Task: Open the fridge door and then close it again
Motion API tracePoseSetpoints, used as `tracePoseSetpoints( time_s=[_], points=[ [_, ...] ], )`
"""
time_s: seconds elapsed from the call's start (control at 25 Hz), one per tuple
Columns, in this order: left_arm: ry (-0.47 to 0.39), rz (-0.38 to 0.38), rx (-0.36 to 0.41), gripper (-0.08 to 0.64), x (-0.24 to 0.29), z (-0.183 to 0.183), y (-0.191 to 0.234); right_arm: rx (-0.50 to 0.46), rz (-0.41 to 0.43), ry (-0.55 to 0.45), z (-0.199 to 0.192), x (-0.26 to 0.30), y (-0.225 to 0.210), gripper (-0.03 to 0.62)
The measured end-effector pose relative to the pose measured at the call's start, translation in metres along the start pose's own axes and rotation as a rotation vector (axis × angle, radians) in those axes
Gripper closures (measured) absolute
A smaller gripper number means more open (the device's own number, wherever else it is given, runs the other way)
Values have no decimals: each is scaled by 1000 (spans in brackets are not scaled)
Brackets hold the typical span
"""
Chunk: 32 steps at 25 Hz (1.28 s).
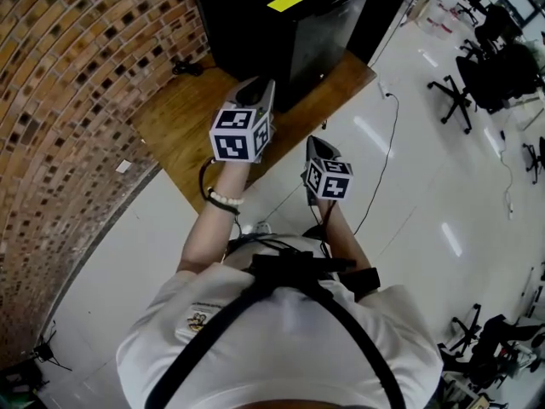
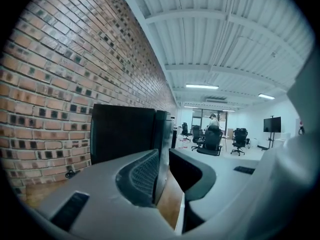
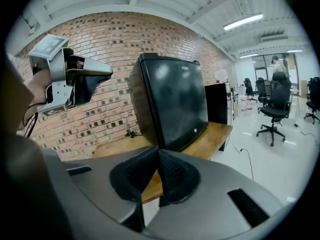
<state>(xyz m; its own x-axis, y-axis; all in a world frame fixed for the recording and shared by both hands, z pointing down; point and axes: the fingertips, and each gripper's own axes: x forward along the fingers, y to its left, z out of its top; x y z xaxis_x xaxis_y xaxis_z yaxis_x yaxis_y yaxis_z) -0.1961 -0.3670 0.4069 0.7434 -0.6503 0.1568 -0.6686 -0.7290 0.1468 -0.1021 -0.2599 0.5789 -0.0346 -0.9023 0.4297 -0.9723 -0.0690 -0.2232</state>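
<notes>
Slightly parted, empty left gripper (image 2: 164, 166), black mini fridge (image 3: 172, 104) ahead of it on wooden table (image 1: 174, 118). Tightly closed, empty right gripper (image 3: 158, 171), farther back from fridge.

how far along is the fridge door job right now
Done: nothing provable. The fridge door sits shut, and whether it was already opened cannot be told. In hand: nothing. The left gripper, jaws apart, hovers short of the door; the right gripper is shut and empty. Left: possibly both the opening and the closing.
</notes>
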Motion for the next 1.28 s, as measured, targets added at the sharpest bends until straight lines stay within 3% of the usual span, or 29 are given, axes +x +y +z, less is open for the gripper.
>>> tracePoseSetpoints(
  time_s=[0.84, 1.28],
  points=[
    [11, 28, -1, 494, -7, -5, 8, 3, 18, -10, 2, 3, 10, 588],
    [1, -17, -34, 531, -5, -2, 7, 1, 18, -8, 3, 7, 11, 588]
  ],
)
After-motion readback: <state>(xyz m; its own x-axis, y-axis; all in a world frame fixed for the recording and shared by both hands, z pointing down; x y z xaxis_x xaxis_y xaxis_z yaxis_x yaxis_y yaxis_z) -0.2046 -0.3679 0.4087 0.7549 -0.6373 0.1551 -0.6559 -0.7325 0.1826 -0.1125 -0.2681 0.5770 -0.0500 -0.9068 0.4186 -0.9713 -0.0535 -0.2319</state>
